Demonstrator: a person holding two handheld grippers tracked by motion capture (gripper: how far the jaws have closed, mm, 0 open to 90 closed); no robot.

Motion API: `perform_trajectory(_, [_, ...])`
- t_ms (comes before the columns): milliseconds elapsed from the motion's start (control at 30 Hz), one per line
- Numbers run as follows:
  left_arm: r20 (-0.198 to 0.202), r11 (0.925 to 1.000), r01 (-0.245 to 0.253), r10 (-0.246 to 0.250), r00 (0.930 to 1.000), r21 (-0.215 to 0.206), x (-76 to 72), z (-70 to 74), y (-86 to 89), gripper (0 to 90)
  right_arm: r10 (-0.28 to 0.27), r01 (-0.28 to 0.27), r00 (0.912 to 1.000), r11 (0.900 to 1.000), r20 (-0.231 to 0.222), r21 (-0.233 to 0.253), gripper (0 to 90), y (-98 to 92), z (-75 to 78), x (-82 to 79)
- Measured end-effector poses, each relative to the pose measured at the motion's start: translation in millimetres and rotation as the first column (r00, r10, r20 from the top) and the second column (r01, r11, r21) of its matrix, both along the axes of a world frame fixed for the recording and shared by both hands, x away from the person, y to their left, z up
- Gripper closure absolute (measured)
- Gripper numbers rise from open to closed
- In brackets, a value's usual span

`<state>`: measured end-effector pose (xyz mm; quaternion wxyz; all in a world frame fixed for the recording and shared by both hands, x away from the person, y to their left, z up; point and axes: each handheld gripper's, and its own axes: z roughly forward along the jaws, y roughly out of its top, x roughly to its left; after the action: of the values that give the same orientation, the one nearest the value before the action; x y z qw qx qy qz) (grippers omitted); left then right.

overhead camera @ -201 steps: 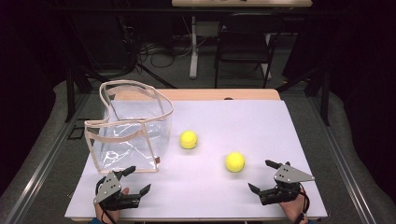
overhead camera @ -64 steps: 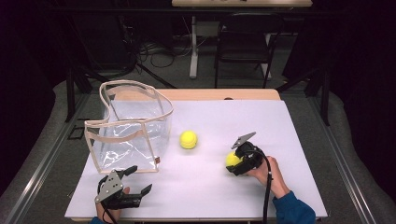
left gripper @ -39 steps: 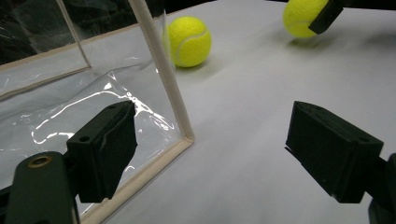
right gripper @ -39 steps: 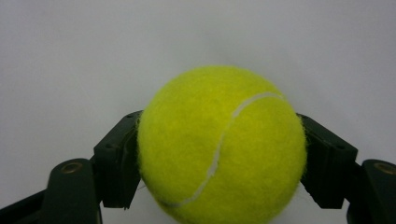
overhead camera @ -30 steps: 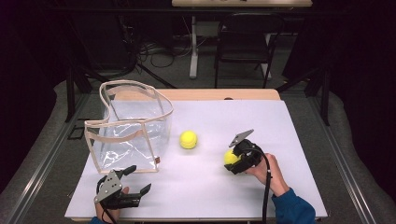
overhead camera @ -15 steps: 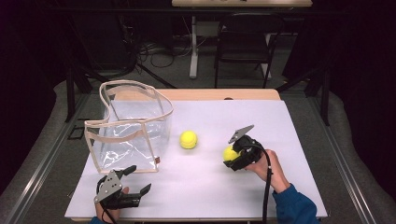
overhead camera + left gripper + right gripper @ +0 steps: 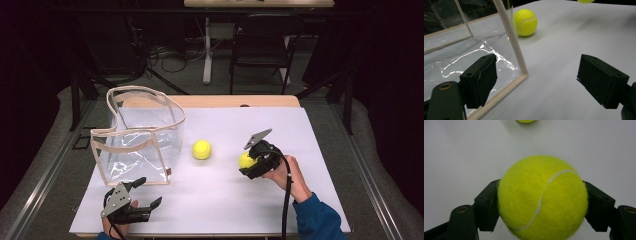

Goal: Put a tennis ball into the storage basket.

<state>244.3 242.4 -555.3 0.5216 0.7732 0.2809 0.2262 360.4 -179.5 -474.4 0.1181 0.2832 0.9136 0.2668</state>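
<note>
Right gripper (image 7: 251, 164): jaws clamped on either side of a tennis ball (image 7: 245, 160), raised a little off the white tabletop (image 7: 320, 150), well to the right of the clear tote bag (image 7: 137, 135). Bag: upright, mouth open upward, up and left of the held ball. Left gripper (image 7: 142, 194): jaws spread, holding nothing, resting just in front of the bag. Second tennis ball (image 7: 201, 149): loose, between bag and held ball.

I'm looking at a white surface (image 7: 320, 130) with a wooden strip along its far edge, standing on grey carpet (image 7: 65, 150). Beyond it the room sits dark: a black chair (image 7: 260, 50), a pale table leg (image 7: 206, 50), cables (image 7: 165, 52) tangled on the floor.
</note>
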Motion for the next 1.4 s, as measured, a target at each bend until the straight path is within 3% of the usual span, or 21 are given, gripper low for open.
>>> perform_trajectory(867, [0.001, 1.0000, 0.002, -0.002, 1.0000, 0.000, 0.2, -0.2, -0.6, 16.0, 0.024, -0.024, 0.9996, 1.000, 0.013, -0.007, 25.6, 8.7, 22.2, 10.9])
perform_trajectory(1400, [0.005, 1.0000, 0.001, -0.001, 1.0000, 0.000, -0.2, 0.1, 0.1, 16.0, 0.032, -0.032, 0.9995, 0.999, 0.009, -0.011, 25.7, 17.2, 24.9, 19.2])
